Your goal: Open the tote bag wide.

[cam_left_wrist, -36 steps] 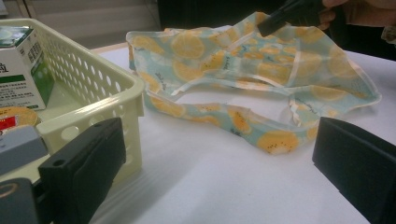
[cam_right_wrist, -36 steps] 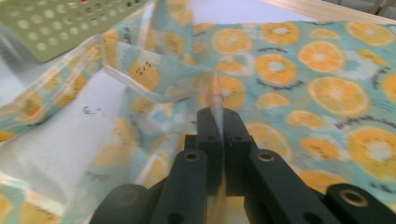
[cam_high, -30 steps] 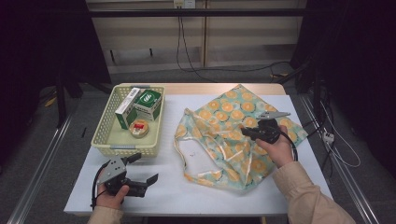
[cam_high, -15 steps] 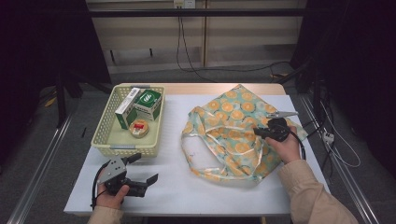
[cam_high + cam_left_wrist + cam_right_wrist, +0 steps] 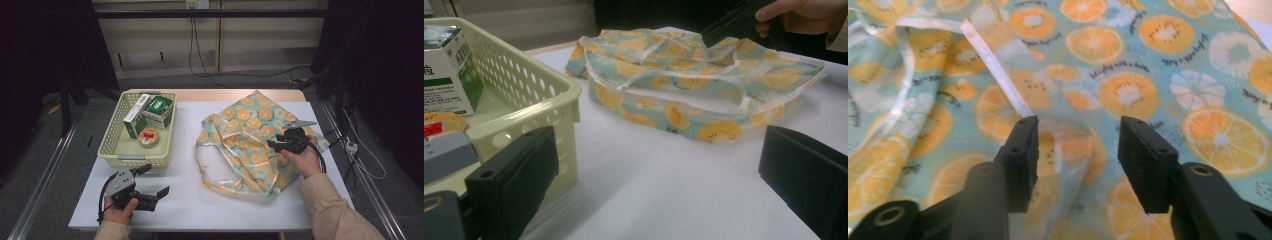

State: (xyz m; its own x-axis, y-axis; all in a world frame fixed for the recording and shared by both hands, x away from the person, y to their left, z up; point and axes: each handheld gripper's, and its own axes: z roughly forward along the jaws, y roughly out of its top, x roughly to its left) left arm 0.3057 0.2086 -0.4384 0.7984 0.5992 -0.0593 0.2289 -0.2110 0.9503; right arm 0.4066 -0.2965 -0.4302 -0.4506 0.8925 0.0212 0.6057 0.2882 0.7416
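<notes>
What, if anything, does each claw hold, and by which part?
Nothing is held: the right claw has just opened over the fruit-print bag; the left claw stands open.

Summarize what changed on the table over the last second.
The right gripper dragged the edge of the orange-print plastic bag rightward, bunching it narrower, and its jaws have just been opening, letting go; a fold still stands between them untouched. The left gripper stayed open near the cream perforated basket, whose boxes did not shift.

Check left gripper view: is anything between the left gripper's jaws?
No: the left gripper stands open over bare white table, with the basket beside it.
</notes>
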